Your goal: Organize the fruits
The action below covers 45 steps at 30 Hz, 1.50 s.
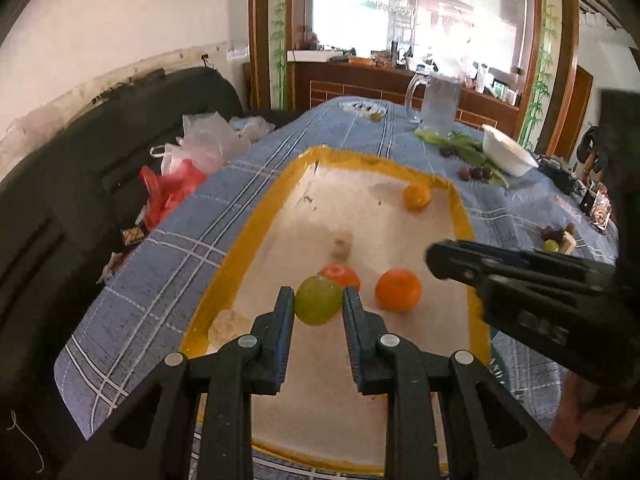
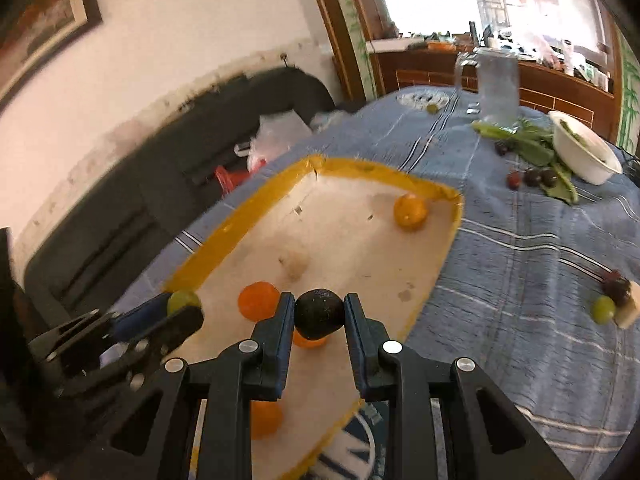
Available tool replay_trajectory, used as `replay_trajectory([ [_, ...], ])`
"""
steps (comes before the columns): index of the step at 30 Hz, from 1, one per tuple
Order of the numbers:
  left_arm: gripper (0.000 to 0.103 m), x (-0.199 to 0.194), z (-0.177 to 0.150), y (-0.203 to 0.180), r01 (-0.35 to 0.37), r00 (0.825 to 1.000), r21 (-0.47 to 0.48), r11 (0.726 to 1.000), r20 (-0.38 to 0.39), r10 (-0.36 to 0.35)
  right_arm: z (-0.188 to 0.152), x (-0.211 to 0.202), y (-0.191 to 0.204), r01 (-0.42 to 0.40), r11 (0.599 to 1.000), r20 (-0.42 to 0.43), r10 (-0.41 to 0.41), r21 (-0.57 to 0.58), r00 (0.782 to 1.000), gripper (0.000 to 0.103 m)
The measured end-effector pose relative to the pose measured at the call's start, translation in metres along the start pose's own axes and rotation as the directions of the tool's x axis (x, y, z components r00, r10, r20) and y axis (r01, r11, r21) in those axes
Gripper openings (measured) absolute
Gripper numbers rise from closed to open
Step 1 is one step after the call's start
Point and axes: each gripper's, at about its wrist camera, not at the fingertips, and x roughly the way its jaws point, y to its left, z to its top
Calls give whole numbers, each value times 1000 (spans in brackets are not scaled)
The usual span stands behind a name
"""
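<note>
Low in the frame, the left gripper (image 1: 318, 308) is clamped on a green fruit (image 1: 319, 300) and the right gripper (image 2: 319, 312) on a dark fruit (image 2: 319, 314), both over the yellow-rimmed tray (image 1: 256, 216). Best lower each onto bare tray, clear of the oranges (image 1: 398, 290), before letting go.

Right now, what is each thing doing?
Left gripper: shut on green fruit.
Right gripper: shut on dark fruit.
Tray: flat on the table, oranges inside.
Pitcher: upright.
White bowl: tilted beside leaves.
</note>
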Motion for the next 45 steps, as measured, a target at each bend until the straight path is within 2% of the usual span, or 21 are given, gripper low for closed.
replay_trajectory([
  [8,25,13,-2,1,21,999,-30,999,-32,-22,4,30,-1,36,999,-55,-37,-15,998,29],
  [10,38,12,-2,1,31,999,-31,999,-33,-32,5,30,-3,42,999,-50,-42,-15,998,34],
  [12,62,4,-2,0,19,1000,-28,999,-2,-19,6,26,-4,28,1000,-40,-28,0,999,39],
  [14,70,-3,0,-1,8,1000,-24,1000,28,-8,6,18,-6,17,1000,-11,-17,18,1000,41],
  [17,75,-14,4,-7,-1,998,1,1000,59,0,5,4,-5,17,999,23,-18,28,1000,42],
  [20,77,-24,6,-14,-33,996,17,999,80,31,3,-15,-4,20,999,58,-22,33,998,44],
  [22,79,-29,6,-18,-34,996,23,999,85,32,-2,-28,-6,31,999,80,-35,44,996,52],
  [27,81,-39,4,-35,-38,995,62,997,94,32,-17,-60,-16,60,995,116,-69,83,991,53],
  [30,81,-43,4,-44,-26,996,78,997,91,19,-28,-76,-28,68,990,128,-84,123,988,57],
  [37,81,-50,5,-66,15,997,110,994,76,-24,-44,-105,-63,111,973,138,-141,201,980,58],
  [45,81,-49,3,-83,41,997,132,990,53,-48,-56,-123,-87,159,962,137,-192,223,972,58],
])
